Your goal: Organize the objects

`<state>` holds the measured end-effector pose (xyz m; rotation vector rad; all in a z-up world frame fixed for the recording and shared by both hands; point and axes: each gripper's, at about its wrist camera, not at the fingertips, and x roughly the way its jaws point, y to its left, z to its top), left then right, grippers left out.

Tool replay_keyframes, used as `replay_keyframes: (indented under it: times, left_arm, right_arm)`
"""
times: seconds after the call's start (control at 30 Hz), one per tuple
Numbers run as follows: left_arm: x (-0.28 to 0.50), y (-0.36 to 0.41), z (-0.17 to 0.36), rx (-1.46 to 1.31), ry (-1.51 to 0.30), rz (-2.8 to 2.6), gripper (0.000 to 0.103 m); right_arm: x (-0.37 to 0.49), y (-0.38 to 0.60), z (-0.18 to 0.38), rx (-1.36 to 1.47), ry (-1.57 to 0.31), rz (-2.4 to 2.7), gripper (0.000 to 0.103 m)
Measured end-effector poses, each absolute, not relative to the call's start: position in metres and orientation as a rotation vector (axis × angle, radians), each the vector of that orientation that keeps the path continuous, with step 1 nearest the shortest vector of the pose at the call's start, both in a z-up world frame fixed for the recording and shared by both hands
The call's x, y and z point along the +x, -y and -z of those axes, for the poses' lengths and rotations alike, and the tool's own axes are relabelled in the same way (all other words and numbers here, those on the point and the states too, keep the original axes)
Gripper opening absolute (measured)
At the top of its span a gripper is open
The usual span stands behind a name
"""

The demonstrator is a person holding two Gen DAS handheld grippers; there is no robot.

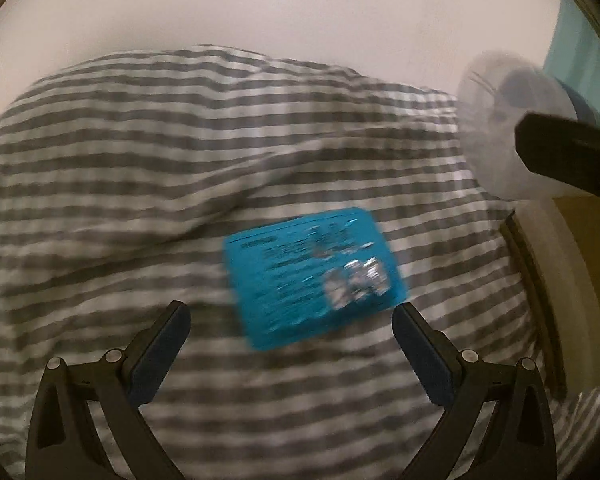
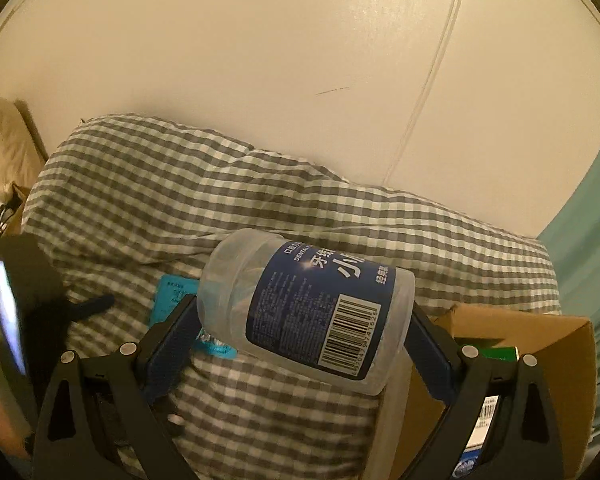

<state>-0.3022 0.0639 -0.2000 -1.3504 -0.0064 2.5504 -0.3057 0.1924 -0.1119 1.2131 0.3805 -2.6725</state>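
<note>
Cardboard box (image 2: 548, 344) crowding checked bedding's (image 2: 148, 184) right.

The clear jar's (image 2: 306, 308) blue label read "DENTAL", beside large Chinese characters and a barcode. The blue packet's (image 1: 316, 276) print was too blurred to read.

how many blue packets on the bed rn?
1. The flat blue printed packet lies on the grey-and-white checked bedding, ahead of the open left hand-held gripper; the right wrist view shows the same one. Others may hide under folds.
</note>
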Motion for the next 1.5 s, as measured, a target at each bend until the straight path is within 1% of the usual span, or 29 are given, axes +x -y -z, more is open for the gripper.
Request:
replay_keyframes:
  times: [0.13, 0.27, 0.33, 0.37, 0.4, 0.43, 0.5, 0.53, 0.57, 0.6, 0.67, 0.8, 1.0, 1.13, 1.23, 1.33, 1.43, 1.47, 1.5]
  left_arm:
    - [-0.319, -0.079, 0.205, -1.374, 0.002, -2.520, 0.103]
    - [-0.337, -0.082, 0.214, -1.445, 0.117, -2.501, 0.103]
    - [-0.338, -0.088, 0.219, -1.476, 0.068, -2.508, 0.103]
    - [-0.335, -0.091, 0.219, -1.478, 0.035, -2.507, 0.101]
    - [-0.332, -0.094, 0.219, -1.478, 0.007, -2.507, 0.092]
    - [-0.328, -0.095, 0.218, -1.479, -0.008, -2.508, 0.086]
    - [-0.319, -0.093, 0.212, -1.491, 0.015, -2.493, 0.059]
    - [-0.316, -0.091, 0.210, -1.496, 0.037, -2.482, 0.051]
    - [-0.312, -0.088, 0.206, -1.501, 0.059, -2.472, 0.041]
    - [-0.307, -0.085, 0.202, -1.506, 0.073, -2.466, 0.034]
    - [-0.296, -0.082, 0.193, -1.506, 0.055, -2.469, 0.025]
    - [-0.269, -0.075, 0.176, -1.464, 0.048, -2.497, 0.017]
    - [-0.217, -0.052, 0.146, -1.405, 0.110, -2.527, 0.008]
    - [-0.192, -0.034, 0.128, -1.360, 0.164, -2.531, 0.007]
    - [-0.175, -0.024, 0.115, -1.331, 0.124, -2.581, 0.008]
    - [-0.169, -0.022, 0.113, -1.329, 0.110, -2.586, 0.010]
    - [-0.172, -0.023, 0.119, -1.361, 0.081, -2.577, 0.013]
    - [-0.174, -0.024, 0.121, -1.365, 0.075, -2.573, 0.019]
    - [-0.174, -0.024, 0.122, -1.365, 0.070, -2.569, 0.030]
  right_arm:
    - [-0.309, -0.201, 0.110, 1.195, -0.352, 2.688, 0.096]
    - [-0.307, -0.210, 0.108, 1.191, -0.348, 2.710, 0.096]
    - [-0.304, -0.215, 0.108, 1.198, -0.328, 2.708, 0.095]
    - [-0.303, -0.218, 0.108, 1.201, -0.321, 2.709, 0.095]
    - [-0.301, -0.221, 0.107, 1.202, -0.318, 2.710, 0.095]
    - [-0.298, -0.223, 0.106, 1.200, -0.309, 2.705, 0.094]
    - [-0.292, -0.227, 0.103, 1.196, -0.279, 2.690, 0.094]
    - [-0.288, -0.228, 0.101, 1.199, -0.263, 2.680, 0.093]
    - [-0.285, -0.230, 0.099, 1.204, -0.250, 2.669, 0.093]
    - [-0.282, -0.232, 0.097, 1.205, -0.238, 2.660, 0.093]
    - [-0.273, -0.235, 0.090, 1.201, -0.202, 2.646, 0.093]
    - [-0.251, -0.238, 0.073, 1.185, -0.165, 2.640, 0.093]
    - [-0.210, -0.239, 0.054, 1.166, -0.160, 2.659, 0.093]
    - [-0.177, -0.228, 0.054, 1.157, -0.195, 2.683, 0.092]
    - [-0.157, -0.215, 0.060, 1.171, -0.183, 2.628, 0.092]
    - [-0.143, -0.206, 0.061, 1.161, -0.238, 2.637, 0.092]
    - [-0.141, -0.210, 0.058, 1.151, -0.232, 2.644, 0.092]
    - [-0.140, -0.211, 0.058, 1.153, -0.227, 2.647, 0.092]
    - [-0.143, -0.212, 0.058, 1.156, -0.225, 2.650, 0.092]
